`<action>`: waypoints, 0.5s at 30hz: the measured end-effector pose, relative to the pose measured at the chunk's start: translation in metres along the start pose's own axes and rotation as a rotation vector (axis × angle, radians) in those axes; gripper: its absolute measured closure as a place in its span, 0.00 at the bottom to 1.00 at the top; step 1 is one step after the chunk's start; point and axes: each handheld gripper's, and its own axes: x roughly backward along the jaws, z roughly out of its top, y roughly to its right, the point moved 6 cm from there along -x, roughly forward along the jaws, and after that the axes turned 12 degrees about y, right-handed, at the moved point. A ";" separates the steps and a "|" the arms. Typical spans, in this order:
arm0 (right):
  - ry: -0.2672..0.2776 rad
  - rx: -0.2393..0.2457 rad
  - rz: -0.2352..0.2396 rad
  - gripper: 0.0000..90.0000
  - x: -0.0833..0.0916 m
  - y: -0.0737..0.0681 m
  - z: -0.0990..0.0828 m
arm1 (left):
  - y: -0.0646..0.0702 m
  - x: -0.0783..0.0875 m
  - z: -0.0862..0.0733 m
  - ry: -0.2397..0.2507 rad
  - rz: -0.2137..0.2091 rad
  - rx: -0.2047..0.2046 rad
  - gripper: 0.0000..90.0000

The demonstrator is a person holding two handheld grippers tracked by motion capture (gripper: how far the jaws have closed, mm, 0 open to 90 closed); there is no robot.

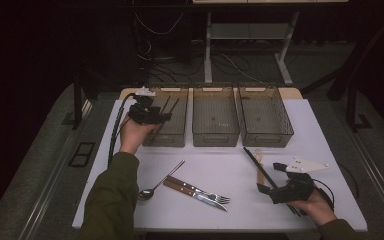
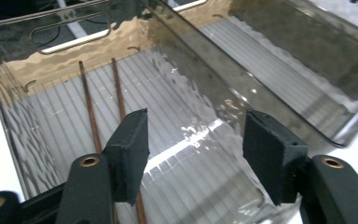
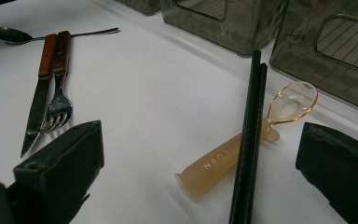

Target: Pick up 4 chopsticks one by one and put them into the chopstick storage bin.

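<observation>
My left gripper [image 1: 155,115] hovers over the left smoky plastic bin [image 1: 163,141], jaws open with nothing between the pads [image 2: 196,154]. Two thin brown chopsticks [image 2: 87,100] lie on that bin's ribbed floor [image 2: 186,116], also seen from above as brown chopsticks [image 1: 169,106]. My right gripper [image 1: 271,177] rests low at the table's front right, jaws wide open [image 3: 203,149]. Between those jaws, on the white table, lie a pair of black chopsticks [image 3: 251,130] and an amber translucent spoon [image 3: 223,161] crossing beneath them. The pads touch neither.
A metal spoon [image 1: 157,185], a wooden-handled knife [image 1: 195,194] and a matching fork [image 1: 215,197] lie at the front middle of the table. The middle bin [image 1: 215,137] and right bin [image 1: 266,139] stand beside the left one along the far edge.
</observation>
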 end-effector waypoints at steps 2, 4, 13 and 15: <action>0.000 -0.001 -0.001 0.01 0.000 0.000 0.000 | 0.004 0.005 -0.001 0.002 -0.024 -0.001 0.41; 0.000 -0.001 -0.001 0.01 0.000 0.000 0.000 | 0.009 0.008 -0.003 0.000 -0.040 -0.003 0.39; 0.000 -0.001 -0.005 0.01 0.000 0.000 0.000 | 0.030 0.026 -0.013 0.004 -0.097 -0.040 0.29; -0.001 0.000 -0.005 0.01 0.000 0.000 0.000 | 0.037 0.030 -0.016 0.012 -0.105 -0.035 0.27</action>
